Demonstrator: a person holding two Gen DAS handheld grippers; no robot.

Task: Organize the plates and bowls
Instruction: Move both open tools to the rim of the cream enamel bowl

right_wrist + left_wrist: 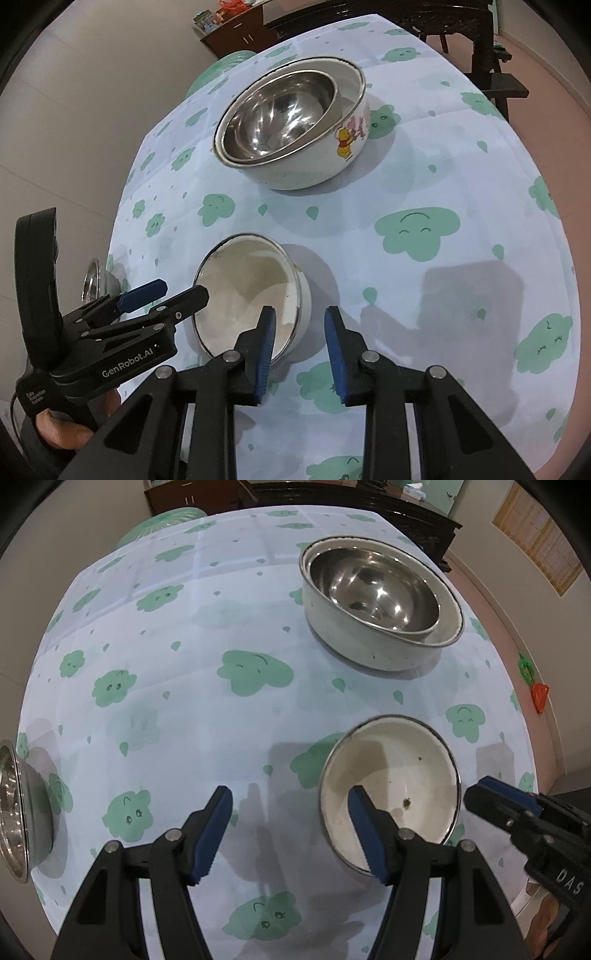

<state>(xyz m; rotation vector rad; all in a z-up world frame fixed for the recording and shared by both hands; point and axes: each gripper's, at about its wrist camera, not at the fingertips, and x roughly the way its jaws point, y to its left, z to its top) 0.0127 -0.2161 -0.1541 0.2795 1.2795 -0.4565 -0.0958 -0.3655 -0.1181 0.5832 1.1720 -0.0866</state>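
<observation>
A small white enamel bowl (406, 760) (247, 284) stands on the tablecloth near the front. My right gripper (301, 350) (480, 795) straddles its near-right rim, one finger inside and one outside. A gap shows beside the wall, so it stands open. My left gripper (291, 834) (183, 291) is wide open at the bowl's left side, with one finger over the inside. Farther back, a large white bowl with a cartoon picture (354, 642) (314, 166) has a steel bowl (373, 587) (277, 118) nested in it. Another steel bowl (14, 805) (98, 280) sits at the table's left edge.
The table wears a pale cloth with green cloud prints (184, 701) (443, 184). Dark wooden furniture (406, 517) (480, 48) stands beyond the far end, and a green ribbed object (166, 520) is at the far left. A hand (62, 424) holds the left gripper.
</observation>
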